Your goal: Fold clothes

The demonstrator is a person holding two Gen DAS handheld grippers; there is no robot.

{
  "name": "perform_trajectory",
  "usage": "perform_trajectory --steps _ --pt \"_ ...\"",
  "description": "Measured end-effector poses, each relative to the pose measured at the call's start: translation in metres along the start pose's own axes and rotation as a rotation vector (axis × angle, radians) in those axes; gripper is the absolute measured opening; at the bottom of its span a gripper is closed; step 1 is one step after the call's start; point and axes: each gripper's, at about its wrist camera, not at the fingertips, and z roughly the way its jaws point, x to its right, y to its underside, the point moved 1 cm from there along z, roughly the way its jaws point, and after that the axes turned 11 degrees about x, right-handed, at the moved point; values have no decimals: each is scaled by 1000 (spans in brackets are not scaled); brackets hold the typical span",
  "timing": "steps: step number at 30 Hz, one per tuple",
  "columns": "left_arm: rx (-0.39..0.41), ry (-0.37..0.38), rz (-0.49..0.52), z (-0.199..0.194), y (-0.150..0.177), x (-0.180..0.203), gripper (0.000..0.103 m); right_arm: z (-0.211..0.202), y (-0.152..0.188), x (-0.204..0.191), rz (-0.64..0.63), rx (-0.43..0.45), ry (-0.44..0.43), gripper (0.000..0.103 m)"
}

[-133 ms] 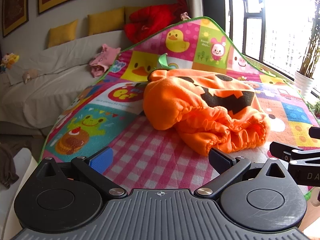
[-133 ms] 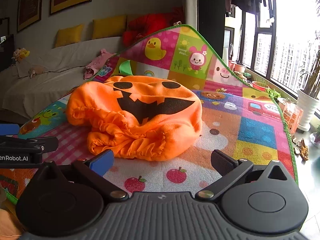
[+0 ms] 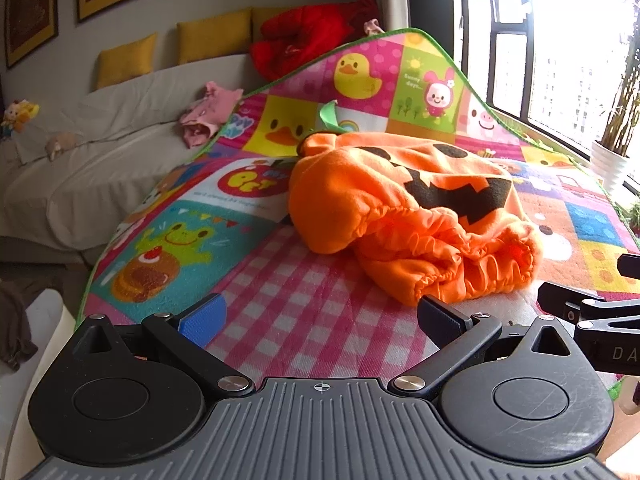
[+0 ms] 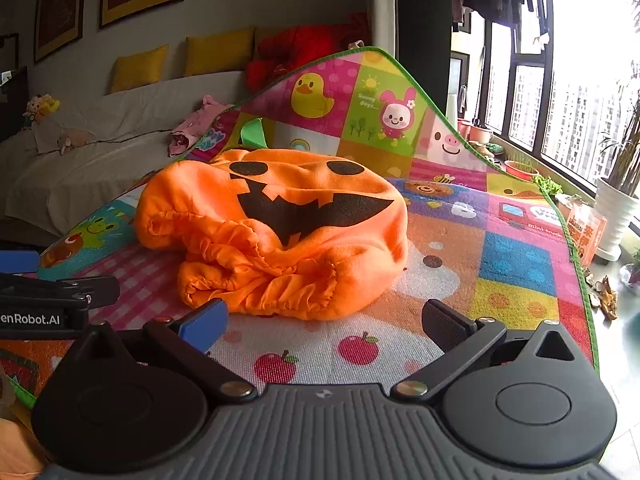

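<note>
A bright cartoon play mat carries a crumpled orange pumpkin costume — both the left gripper and right gripper hover just before it, jaws spread wide, holding nothing.

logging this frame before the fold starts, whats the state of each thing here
pumpkin costume: crumpled in a heap on the mat, unfolded, face side up
play mat: spread out, far end curled upward
left hand-held gripper: open, holding nothing, short of the costume
right hand-held gripper: open, holding nothing, short of the costume
pink garment: crumpled on the sofa
</note>
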Motion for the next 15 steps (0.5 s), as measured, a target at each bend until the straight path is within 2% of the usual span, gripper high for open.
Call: perform_trajectory --steps 4,7,15 --pt "-20 4 -7 1 2 -1 103 -7 1 -3 11 6 6 103" --pt "-36 7 -10 2 2 0 103 -3 2 5 35 -17 -12 103" --pt "-61 18 -12 4 5 1 103 3 2 -1 21 -43 6 103"
